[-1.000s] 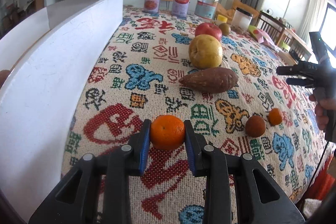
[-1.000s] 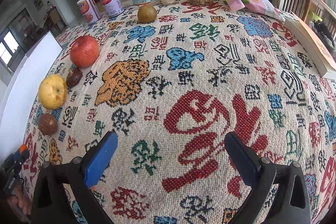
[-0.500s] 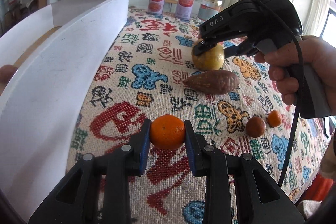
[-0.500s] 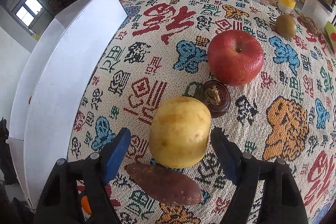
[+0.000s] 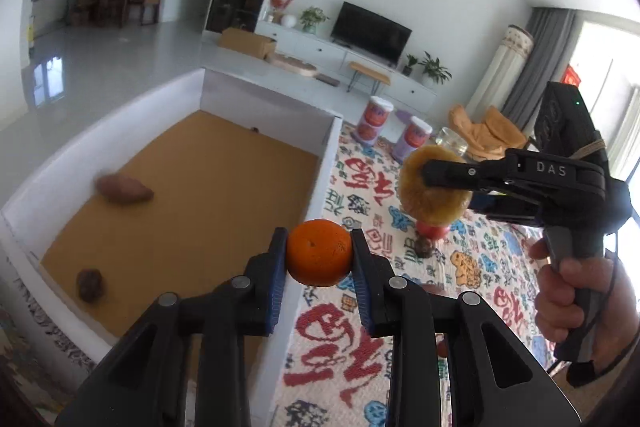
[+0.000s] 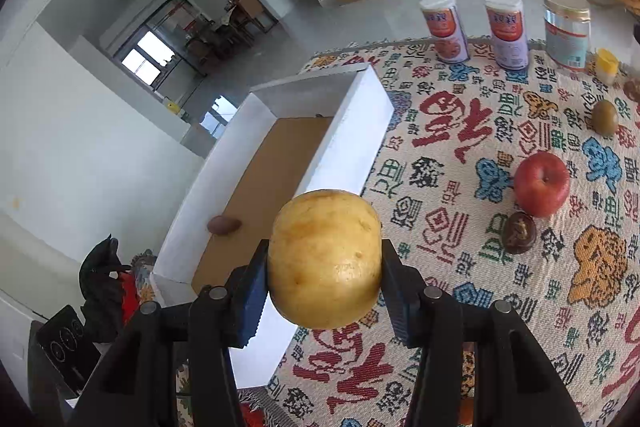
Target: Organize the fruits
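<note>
My left gripper (image 5: 319, 259) is shut on an orange (image 5: 319, 253) and holds it in the air above the right wall of the white box (image 5: 316, 195). My right gripper (image 6: 324, 267) is shut on a yellow pear (image 6: 325, 259), raised above the table beside the box (image 6: 352, 143); it also shows in the left wrist view (image 5: 434, 193). Inside the box lie a sweet potato (image 5: 124, 189) and a small dark fruit (image 5: 90, 283). A red apple (image 6: 541, 183), a dark mangosteen (image 6: 519, 231) and a green-brown kiwi (image 6: 604, 117) rest on the patterned cloth.
Two tall cans (image 6: 444, 29) (image 6: 507, 31), a clear jar (image 6: 566, 27) and a small yellow-lidded jar (image 6: 607, 66) stand along the table's far edge. The patterned tablecloth (image 6: 452, 131) covers the table right of the box. The hand holding my right gripper (image 5: 576, 299) is at right.
Both grippers rose from the table. My right gripper closed on the pear and lifted it. My left gripper carried the orange up over the box wall; the box's inside now shows.
</note>
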The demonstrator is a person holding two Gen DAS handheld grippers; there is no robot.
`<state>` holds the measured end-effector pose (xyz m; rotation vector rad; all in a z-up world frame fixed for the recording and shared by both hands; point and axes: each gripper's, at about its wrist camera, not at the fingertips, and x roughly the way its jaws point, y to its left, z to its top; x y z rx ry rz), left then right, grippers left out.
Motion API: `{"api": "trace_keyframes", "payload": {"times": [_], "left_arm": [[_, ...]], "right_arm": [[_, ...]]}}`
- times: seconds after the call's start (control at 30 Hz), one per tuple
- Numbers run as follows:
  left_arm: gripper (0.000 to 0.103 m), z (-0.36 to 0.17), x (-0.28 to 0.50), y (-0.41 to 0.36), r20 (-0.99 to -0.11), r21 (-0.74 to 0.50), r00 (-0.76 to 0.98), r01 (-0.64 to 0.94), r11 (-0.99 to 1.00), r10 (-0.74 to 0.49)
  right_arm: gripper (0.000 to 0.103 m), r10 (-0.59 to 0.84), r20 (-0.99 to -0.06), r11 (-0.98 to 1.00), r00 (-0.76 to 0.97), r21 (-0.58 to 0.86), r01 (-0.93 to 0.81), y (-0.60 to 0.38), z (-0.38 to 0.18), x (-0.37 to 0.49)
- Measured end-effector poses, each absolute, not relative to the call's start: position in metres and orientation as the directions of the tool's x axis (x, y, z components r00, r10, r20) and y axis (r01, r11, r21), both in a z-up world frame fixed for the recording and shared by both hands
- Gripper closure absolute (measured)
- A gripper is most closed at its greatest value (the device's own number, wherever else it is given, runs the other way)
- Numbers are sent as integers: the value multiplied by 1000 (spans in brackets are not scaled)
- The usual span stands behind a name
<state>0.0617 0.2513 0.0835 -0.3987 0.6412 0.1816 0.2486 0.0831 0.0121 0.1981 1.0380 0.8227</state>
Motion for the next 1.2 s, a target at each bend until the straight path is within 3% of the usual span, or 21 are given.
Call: {"api": "trace_keyframes", "payload": {"times": [0.13,0.27,0.4,0.53,0.6,0.63,0.77,0.83,0.97,1.1,1.2], "left_arm": [[72,46,63,304,-728,-258,672,-452,854,137],[71,21,56,321,-776,-214,604,-526,823,184],[50,16,52,322,-773,-198,599,-541,818,209],[39,29,50,313,-731,-216,646,-526,823,221],[28,39,48,299,-699,-232,684,-492,839,208],[22,44,47,286,-686,-233,701,-465,854,194],[16,44,57,216,-668,-240,742,-281,929,53],[11,31,65,176,-682,-239,730,-184,953,-30],[11,-23,86,109,-758,-211,640,-60,976,-125],[11,-60,110,73,-810,-122,580,-22,992,-86],[11,-68,125,64,-798,-46,602,-18,999,-26]], "right_arm": [[52,719,-685,561,112,479,-675,182,10,203],[51,645,-762,523,46,397,-754,256,-28,172],[51,549,-833,548,67,298,-782,287,-61,165],[50,602,-790,553,111,312,-772,268,-38,171],[49,631,-757,553,169,286,-783,245,-14,170],[43,641,-739,557,207,262,-788,230,-3,168],[16,596,-682,656,425,107,-747,146,16,166],[12,517,-666,741,538,35,-670,87,7,170],[12,299,-695,899,654,-24,-437,-44,-45,182],[12,117,-758,980,641,-19,-200,-165,-105,188],[12,44,-775,994,630,-31,-108,-211,-139,183]]}}
